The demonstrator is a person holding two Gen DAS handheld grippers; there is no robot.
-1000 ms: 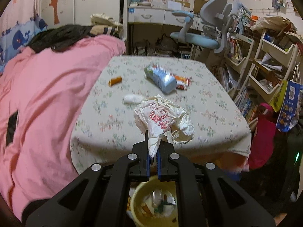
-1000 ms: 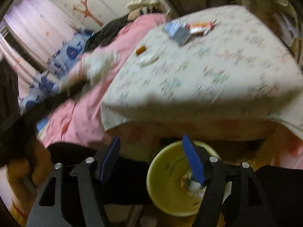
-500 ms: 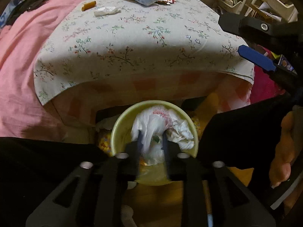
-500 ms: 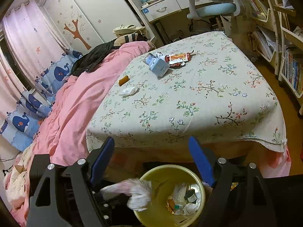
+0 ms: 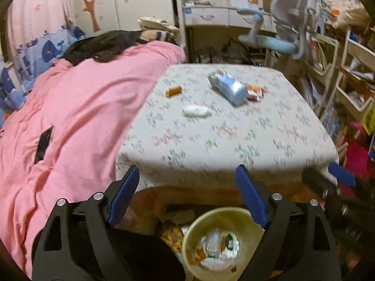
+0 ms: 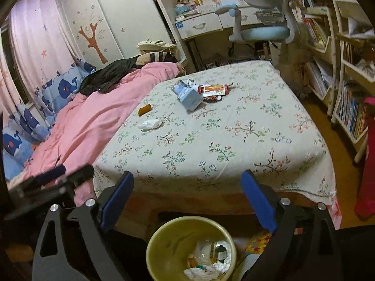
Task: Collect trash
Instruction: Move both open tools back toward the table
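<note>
A yellow trash bin point(image 5: 220, 213) point(image 6: 164, 238) stands on the floor below the bed's near edge, with white plastic and other trash in it. On the floral bedsheet point(image 6: 234, 140) lie a blue carton point(image 6: 188, 94) point(image 5: 228, 87), a red-orange wrapper point(image 6: 214, 90) point(image 5: 254, 92), a white tissue point(image 6: 150, 124) point(image 5: 196, 111) and a small orange piece point(image 6: 144, 109) point(image 5: 173, 91). My left gripper point(image 5: 187, 180) is open and empty above the bin. My right gripper point(image 6: 187, 185) is open and empty above the bin.
A pink duvet point(image 6: 77, 126) covers the bed's left side, with dark clothes point(image 6: 107, 75) on it. A desk and blue-grey chair point(image 6: 262, 30) stand behind the bed. Bookshelves point(image 6: 346, 75) line the right wall. A red bag point(image 5: 356, 154) stands at the right.
My left gripper let the white plastic bag go into the bin, opened wide and rose. The right gripper stayed open above the bin.
</note>
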